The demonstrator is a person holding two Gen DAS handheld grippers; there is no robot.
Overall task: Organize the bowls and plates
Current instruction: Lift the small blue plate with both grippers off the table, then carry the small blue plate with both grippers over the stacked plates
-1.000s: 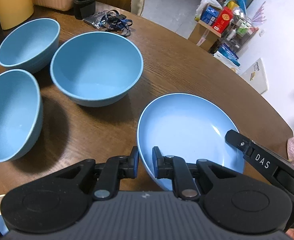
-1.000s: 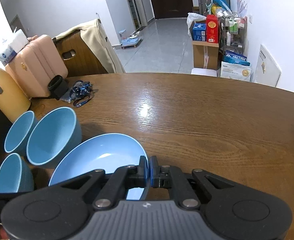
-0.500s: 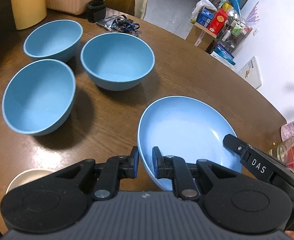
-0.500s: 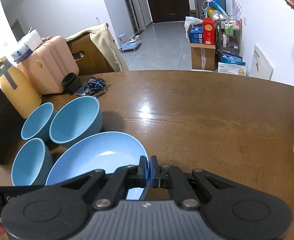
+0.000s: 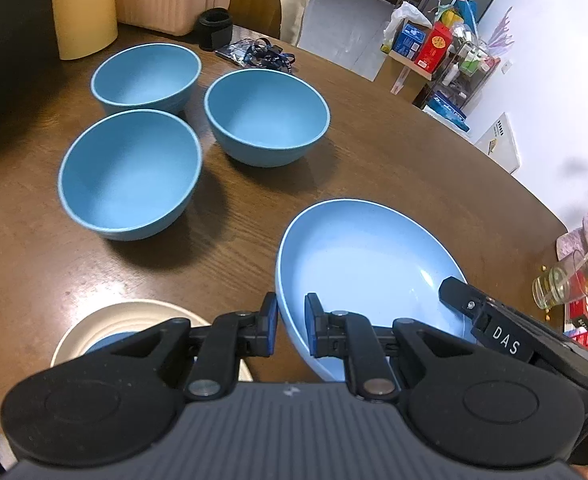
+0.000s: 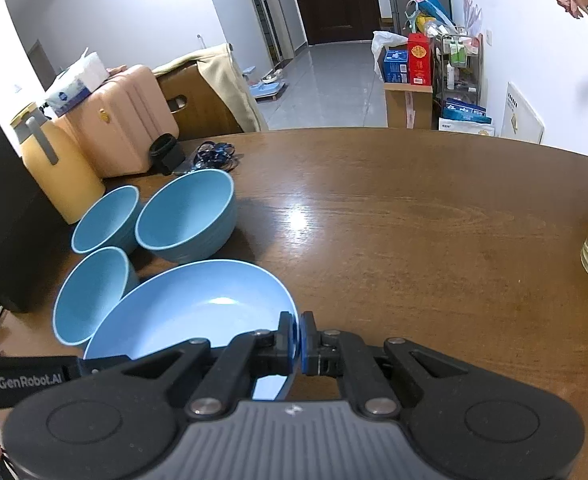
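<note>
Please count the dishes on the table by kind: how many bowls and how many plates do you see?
Blue bowls: 3
Blue plates: 1
Cream plates: 1
Total: 5

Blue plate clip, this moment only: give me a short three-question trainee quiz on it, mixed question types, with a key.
1. True or false: the right gripper is shut on the rim of the blue plate.
2. How many blue bowls stand on the table? A) two B) three C) four
3. Fill in: the left gripper has one finger inside the plate's rim and one ____ it, with a gap showing.

Key: 1 true; 2 B; 3 outside. The bowls stand unstacked in a cluster, with a cream plate under the left gripper.
</note>
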